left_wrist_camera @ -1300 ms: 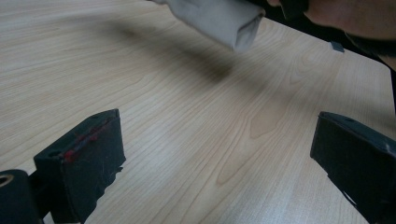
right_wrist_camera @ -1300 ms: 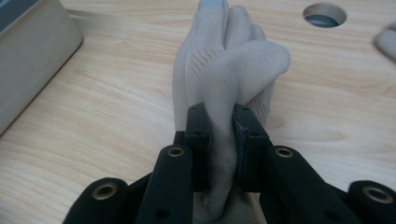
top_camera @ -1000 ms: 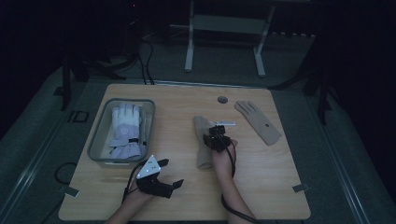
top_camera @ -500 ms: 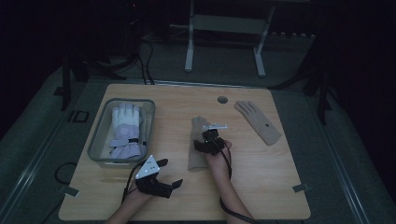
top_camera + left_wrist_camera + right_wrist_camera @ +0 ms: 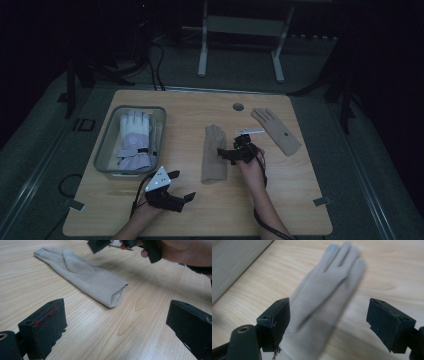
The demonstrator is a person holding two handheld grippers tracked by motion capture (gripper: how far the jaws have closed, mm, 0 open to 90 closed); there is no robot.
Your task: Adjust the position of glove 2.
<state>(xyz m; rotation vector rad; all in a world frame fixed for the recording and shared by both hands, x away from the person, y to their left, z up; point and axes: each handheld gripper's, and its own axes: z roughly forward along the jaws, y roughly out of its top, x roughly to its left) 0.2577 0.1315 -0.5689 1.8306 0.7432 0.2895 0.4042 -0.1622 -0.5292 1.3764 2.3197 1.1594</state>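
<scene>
A beige glove (image 5: 215,155) lies flat on the wooden table (image 5: 300,200), fingers pointing away from me. My right gripper (image 5: 231,152) hovers just right of its cuff half. Its jaws have just been opening and now stand wide apart. In the right gripper view the glove (image 5: 324,295) lies blurred on the table below the open right gripper (image 5: 328,312), untouched by the pads. My left gripper (image 5: 175,197) rests open near the front edge. In the left gripper view, its open jaws (image 5: 117,315) frame the glove's cuff (image 5: 117,293), with nothing between them.
A grey bin (image 5: 107,150) at the left holds a pair of white and lavender gloves (image 5: 134,140). A second beige glove (image 5: 276,129) lies palm up at the back right. A round hole (image 5: 238,106) sits in the tabletop near the far edge.
My right gripper slid the beige glove slightly left, let go of it, opened, and drew back to the right. The left gripper stayed put.
</scene>
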